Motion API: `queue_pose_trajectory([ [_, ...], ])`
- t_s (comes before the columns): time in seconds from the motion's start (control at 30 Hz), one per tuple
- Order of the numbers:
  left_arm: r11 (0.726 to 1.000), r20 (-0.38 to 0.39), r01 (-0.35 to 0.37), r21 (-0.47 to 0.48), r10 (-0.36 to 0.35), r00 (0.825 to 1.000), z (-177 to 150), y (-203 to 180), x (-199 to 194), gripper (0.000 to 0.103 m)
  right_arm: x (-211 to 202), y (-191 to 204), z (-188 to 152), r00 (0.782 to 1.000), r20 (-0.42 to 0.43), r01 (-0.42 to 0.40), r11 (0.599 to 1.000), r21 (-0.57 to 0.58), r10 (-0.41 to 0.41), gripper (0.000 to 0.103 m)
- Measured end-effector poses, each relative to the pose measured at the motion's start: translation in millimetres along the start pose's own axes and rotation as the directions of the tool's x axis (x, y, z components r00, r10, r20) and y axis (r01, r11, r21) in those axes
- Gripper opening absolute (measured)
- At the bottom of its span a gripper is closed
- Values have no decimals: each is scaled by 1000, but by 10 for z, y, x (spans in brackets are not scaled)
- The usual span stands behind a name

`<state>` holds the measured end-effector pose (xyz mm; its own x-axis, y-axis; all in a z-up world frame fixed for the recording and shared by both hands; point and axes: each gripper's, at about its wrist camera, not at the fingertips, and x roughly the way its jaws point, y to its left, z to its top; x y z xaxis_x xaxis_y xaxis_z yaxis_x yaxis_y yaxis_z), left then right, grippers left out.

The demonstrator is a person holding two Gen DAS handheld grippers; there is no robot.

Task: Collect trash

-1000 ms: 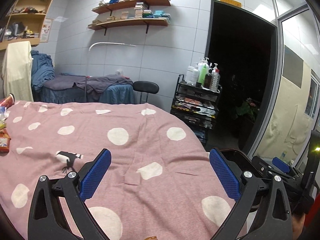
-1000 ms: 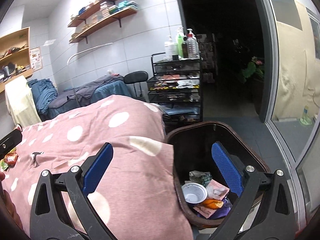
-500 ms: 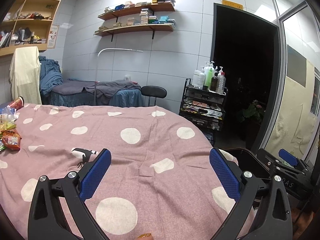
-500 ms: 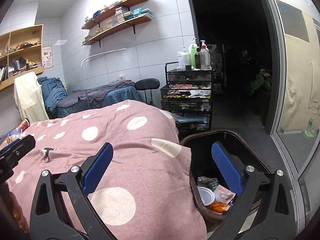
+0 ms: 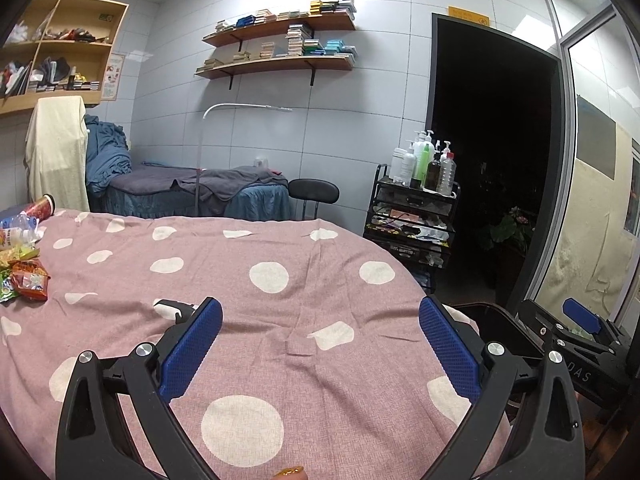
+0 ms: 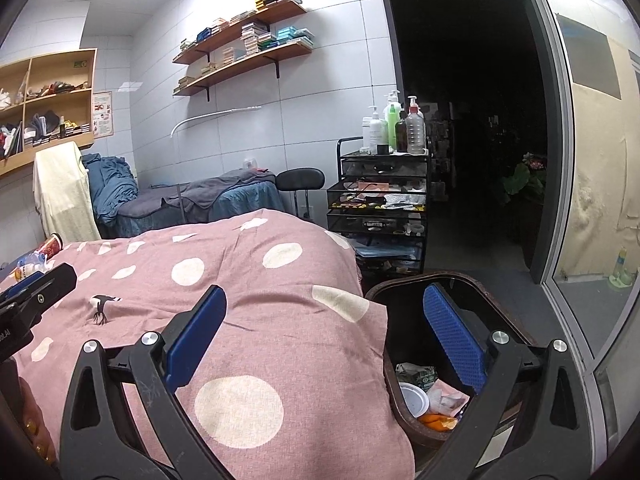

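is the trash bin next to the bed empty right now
No, the right wrist view shows the trash bin already holding a white cup, crumpled wrappers and something orange at the bottom.

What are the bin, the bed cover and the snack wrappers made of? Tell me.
Bin: probably hard plastic, dark brown with a glossy rim. Bed cover: soft woven cloth, matte and creased. Snack wrappers: likely plastic film, shiny and crinkled.

- We see snack wrappers [image 5: 28, 280], orange and green, crumpled in a loose heap at the far left of the pink dotted cover.
- Beyond them lie a clear plastic bottle [image 5: 18, 226] and a red paper cup [image 5: 40, 208], both tipped on their sides.
- A dark brown bin [image 6: 496, 320] stands beside the bed's right edge, with a white cup [image 6: 414, 398], wrappers and orange scraps inside.
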<state>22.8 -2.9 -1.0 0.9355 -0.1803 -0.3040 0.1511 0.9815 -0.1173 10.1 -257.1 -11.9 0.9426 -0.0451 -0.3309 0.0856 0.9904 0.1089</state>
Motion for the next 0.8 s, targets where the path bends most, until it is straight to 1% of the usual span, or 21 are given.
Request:
queue_pose_trajectory([
  [0.8, 1000, -2, -9, -2, 9, 1000, 25, -15, -26, 98, -10, 5, -20, 1000, -4, -2, 1000, 8, 2, 97],
])
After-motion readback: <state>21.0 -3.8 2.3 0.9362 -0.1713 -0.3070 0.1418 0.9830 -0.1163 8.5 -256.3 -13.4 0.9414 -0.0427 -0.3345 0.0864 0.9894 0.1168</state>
